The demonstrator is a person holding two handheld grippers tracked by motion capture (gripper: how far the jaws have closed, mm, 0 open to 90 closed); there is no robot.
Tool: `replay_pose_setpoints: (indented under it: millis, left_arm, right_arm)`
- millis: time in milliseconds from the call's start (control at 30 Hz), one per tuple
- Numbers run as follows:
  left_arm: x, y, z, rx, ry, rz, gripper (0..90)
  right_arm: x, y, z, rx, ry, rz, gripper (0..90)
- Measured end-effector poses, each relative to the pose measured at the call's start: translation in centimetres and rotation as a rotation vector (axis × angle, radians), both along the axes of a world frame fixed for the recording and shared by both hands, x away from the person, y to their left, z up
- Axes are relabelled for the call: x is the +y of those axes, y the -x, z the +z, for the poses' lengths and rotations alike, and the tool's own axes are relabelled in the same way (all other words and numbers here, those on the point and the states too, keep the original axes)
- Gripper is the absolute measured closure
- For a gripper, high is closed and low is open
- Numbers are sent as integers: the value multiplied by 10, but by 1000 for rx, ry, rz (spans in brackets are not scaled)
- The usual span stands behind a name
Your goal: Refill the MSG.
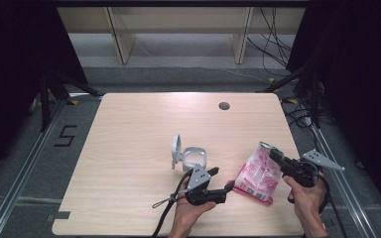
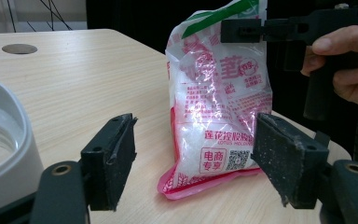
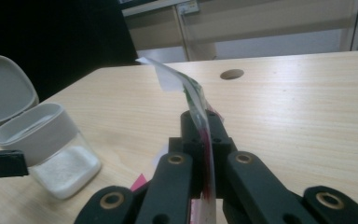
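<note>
A pink and white plastic bag (image 1: 257, 176) of white grains stands upright near the table's right front. My right gripper (image 1: 273, 153) is shut on its top edge, and in the right gripper view the jaws (image 3: 201, 123) pinch the thin film. My left gripper (image 1: 222, 179) lies low on the table, pointing right at the bag's base. Its jaws (image 2: 200, 158) stand open, with the bag (image 2: 216, 102) just ahead, framed between the pads and apart from them. A white container (image 1: 194, 158) with its hinged lid (image 1: 177, 148) up stands left of the bag.
The container (image 3: 51, 144) holds a layer of white grains, its lid (image 3: 4, 88) tipped back. A round hole (image 1: 223, 105) sits near the wooden table's (image 1: 129, 129) far edge. The table's right edge runs close to my right hand; cables trail from both grippers.
</note>
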State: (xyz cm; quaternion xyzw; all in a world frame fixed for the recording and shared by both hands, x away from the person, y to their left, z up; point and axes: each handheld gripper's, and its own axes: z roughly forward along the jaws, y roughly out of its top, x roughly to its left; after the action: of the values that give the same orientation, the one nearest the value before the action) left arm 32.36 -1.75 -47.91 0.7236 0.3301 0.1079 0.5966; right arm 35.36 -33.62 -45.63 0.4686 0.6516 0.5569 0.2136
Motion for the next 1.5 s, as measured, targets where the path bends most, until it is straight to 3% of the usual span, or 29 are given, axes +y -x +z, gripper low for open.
replay_pose_setpoints:
  millis: [33,100,133,167,200,233,333,367,400,433,500,567,667,733,800,900,967,1000,1033,1133,1167,1267,1300,1333,1367,1400,1433,1467,1500]
  left_arm:
    - [0,0,1,4,0,-2,293]
    - [-2,1,3,8,15,-16,295]
    - [-3,2,5,4,-10,-27,297]
    - [-4,2,6,2,-23,-41,297]
    - [-4,2,8,6,-41,-45,297]
    - [-4,2,9,3,-50,-49,296]
    - [-4,1,12,-4,-71,-70,300]
    - [-3,0,12,-4,-79,-85,301]
    - [-1,-1,13,-6,-108,-73,302]
    - [0,-2,13,3,-114,-72,301]
    - [3,-2,14,-4,-128,-87,302]
    - [3,-2,16,-1,-158,-68,302]
    - [0,-1,21,3,-150,-66,302]
    - [-2,3,24,-16,-125,-56,305]
    - [-3,8,24,-36,-156,-77,304]
    - [5,18,21,-39,-176,-101,304]
    - [14,25,19,-39,-184,-112,304]
    - [19,28,18,-41,-185,-105,304]
    - [23,29,16,-48,-191,-101,304]
    - [34,30,14,-39,-204,-103,314]
    - [38,30,14,-34,-205,-94,318]
    - [47,30,13,-27,-212,-77,317]
    - [50,30,12,-28,-211,-69,320]
    - [53,30,10,-25,-207,-74,326]
    - [58,30,11,-32,-241,-73,332]
    - [59,31,9,-29,-217,-72,337]
    - [64,32,9,-27,-249,-67,340]
    - [65,33,7,-19,-218,-64,345]
    - [69,33,6,-15,-222,-58,352]
  right_arm:
    - [0,0,0,17,-16,2,900]
    - [0,-4,-2,-1,-29,-2,900]
    - [1,-4,-3,5,-27,-4,900]
    - [1,-3,-1,41,-20,-17,900]
    - [0,-5,-3,26,-10,-18,899]
    - [1,-4,-2,47,-14,-33,897]
    - [-1,-5,-3,35,6,-28,890]
    - [0,-7,-5,13,-22,-31,887]
    - [0,-6,-4,27,-28,-35,884]
    - [-1,-7,-5,5,-15,-33,880]
    - [-2,-7,-5,7,-11,-35,869]
    - [-3,-7,-4,46,-1,-44,861]
    - [-3,-8,-8,38,-19,-60,859]
    - [-3,-6,-9,89,-34,-57,857]
    - [-5,-8,-12,52,-26,-53,849]
    - [-6,-7,-11,76,-21,-62,836]
    - [-8,-8,-13,62,-3,-71,828]
    - [-6,-7,-13,77,-24,-79,821]
    - [-6,-8,-14,58,-17,-67,813]
    - [-4,-8,-15,56,-12,-75,763]
    - [-4,-6,-13,81,-15,-74,746]
    - [-6,-5,-14,76,-8,-79,695]
    - [-3,-4,-14,102,-57,-90,677]
    - [-5,-6,-15,76,-51,-86,661]
    - [-6,-5,-15,89,-33,-100,643]
    - [-6,-4,-14,95,-41,-106,626]
    - [-7,-4,-14,86,-32,-105,612]
    - [-7,-3,-14,93,-53,-105,599]
    - [-8,-2,-13,93,-45,-108,578]
